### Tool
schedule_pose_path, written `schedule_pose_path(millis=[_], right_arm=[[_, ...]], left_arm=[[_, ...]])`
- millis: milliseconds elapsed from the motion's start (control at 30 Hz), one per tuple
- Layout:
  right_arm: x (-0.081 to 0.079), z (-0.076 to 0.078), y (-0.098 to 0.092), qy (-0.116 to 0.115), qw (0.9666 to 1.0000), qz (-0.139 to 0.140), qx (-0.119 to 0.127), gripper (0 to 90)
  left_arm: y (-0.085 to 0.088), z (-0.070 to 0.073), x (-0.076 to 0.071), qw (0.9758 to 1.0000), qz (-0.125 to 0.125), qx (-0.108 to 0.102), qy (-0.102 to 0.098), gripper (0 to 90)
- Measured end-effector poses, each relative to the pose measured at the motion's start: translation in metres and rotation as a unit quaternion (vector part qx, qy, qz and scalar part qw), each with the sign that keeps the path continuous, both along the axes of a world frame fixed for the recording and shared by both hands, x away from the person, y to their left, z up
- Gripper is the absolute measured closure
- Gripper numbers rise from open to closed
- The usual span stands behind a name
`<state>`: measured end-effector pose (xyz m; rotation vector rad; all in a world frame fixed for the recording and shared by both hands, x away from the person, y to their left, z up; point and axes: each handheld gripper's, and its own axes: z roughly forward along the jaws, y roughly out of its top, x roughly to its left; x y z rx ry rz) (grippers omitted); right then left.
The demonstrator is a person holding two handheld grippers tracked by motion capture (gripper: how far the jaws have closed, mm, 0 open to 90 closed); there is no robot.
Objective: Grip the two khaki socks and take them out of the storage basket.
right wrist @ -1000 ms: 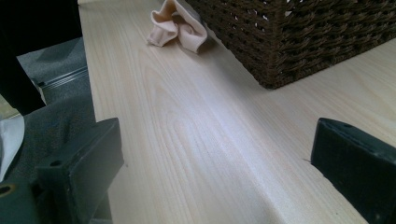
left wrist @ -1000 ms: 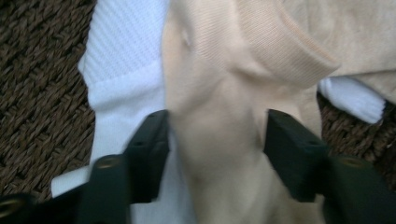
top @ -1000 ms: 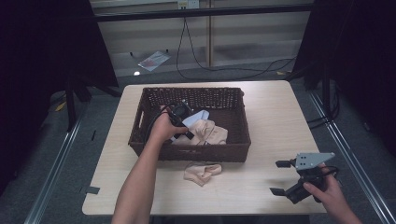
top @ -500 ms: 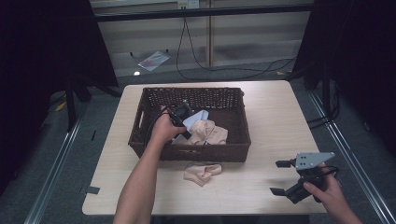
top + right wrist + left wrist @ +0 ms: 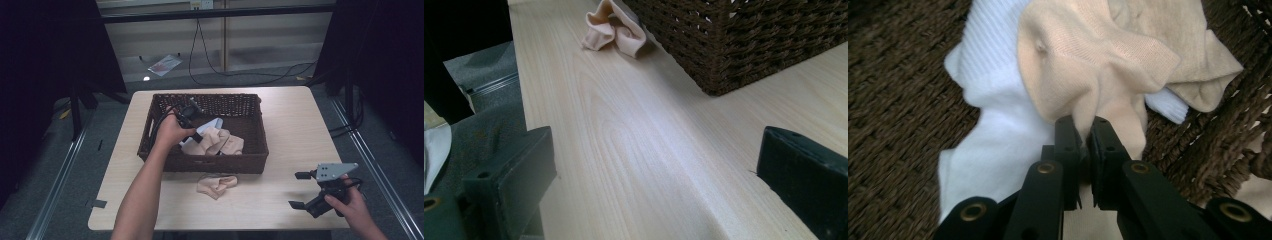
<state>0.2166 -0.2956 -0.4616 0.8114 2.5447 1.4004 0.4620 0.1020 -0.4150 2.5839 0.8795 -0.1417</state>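
Note:
A dark brown wicker basket (image 5: pixel 252 162) stands mid-table. Inside it lie a beige sock (image 5: pixel 217 141) (image 5: pixel 1098 60) and a white sock (image 5: pixel 214 123) (image 5: pixel 993 125). My left gripper (image 5: pixel 196 136) (image 5: pixel 1084 127) reaches into the basket and is shut on a fold of the beige sock, which drapes over the white one. A second beige sock (image 5: pixel 216 184) (image 5: pixel 616 27) lies crumpled on the table (image 5: pixel 280 207) just in front of the basket (image 5: pixel 744 40). My right gripper (image 5: pixel 299 190) hovers low at the table's front right corner, open with nothing between its jaws.
The light wooden table (image 5: pixel 624 150) has free room to the right of the basket and along its front edge. Cables trail over the floor beyond the far edge, near a sheet of paper (image 5: pixel 164 64). Dark curtains hang at both sides.
The left hand has shifted slightly inside the basket, with the beige sock held. The right gripper has stayed where it was.

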Motion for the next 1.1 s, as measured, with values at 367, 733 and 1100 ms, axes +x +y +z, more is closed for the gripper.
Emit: schedule_pose_path(millis=[367,733,1100], right_arm=[[0.0,0.0,0.001,0.0,1.0,-0.001,-0.002,1.6],[0.0,0.0,0.0,-0.002,1.0,0.001,0.001,1.6],[0.0,0.0,0.0,0.0,1.0,0.0,-0.001,1.7]], left_arm=[[0.001,0.006,-0.001,0.9999,-0.001,-0.007,-0.01,83.6],[-0.002,0.002,-0.002,0.9999,-0.014,-0.004,-0.006,82.4],[-0.002,0.01,-0.002,0.9999,-0.011,-0.012,0.005,87.3]])
